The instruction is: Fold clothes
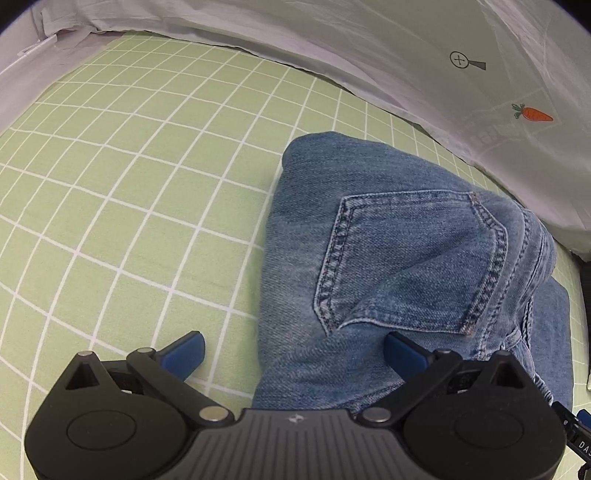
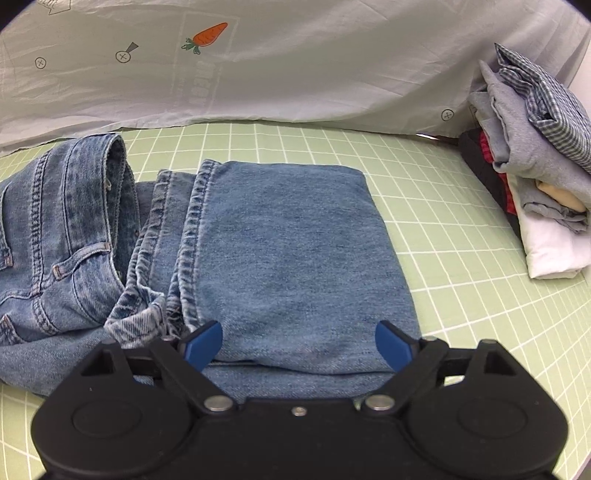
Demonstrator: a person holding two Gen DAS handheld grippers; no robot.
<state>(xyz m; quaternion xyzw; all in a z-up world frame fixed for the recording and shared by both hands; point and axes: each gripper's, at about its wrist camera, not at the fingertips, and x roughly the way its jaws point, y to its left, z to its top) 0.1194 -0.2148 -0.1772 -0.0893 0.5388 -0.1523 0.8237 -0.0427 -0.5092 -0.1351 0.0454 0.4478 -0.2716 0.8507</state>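
Two tools, each with blue-padded fingers spread wide and nothing between them. Left tool (image 1: 293,350): poised low over the seat end of the jeans (image 1: 417,258), one pad (image 1: 186,352) above the bare sheet, the other (image 1: 404,349) over denim just below the back pocket (image 1: 410,262). Right tool (image 2: 298,343): poised over the folded leg panel (image 2: 295,258), its pads straddling the near folded edge; contact with the cloth cannot be told.

Jeans: blue denim, lying on a green sheet with white grid lines (image 1: 129,184); legs doubled over into a flat rectangle, hems (image 2: 184,236) stacked beside the bunched waistband (image 2: 110,177).

White cloth with a carrot print (image 2: 207,35): draped along the far edge of the sheet, behind the jeans.

Stack of folded garments (image 2: 535,177): at the right, well apart from the jeans; checked shirt on top, grey, red and white pieces beneath.
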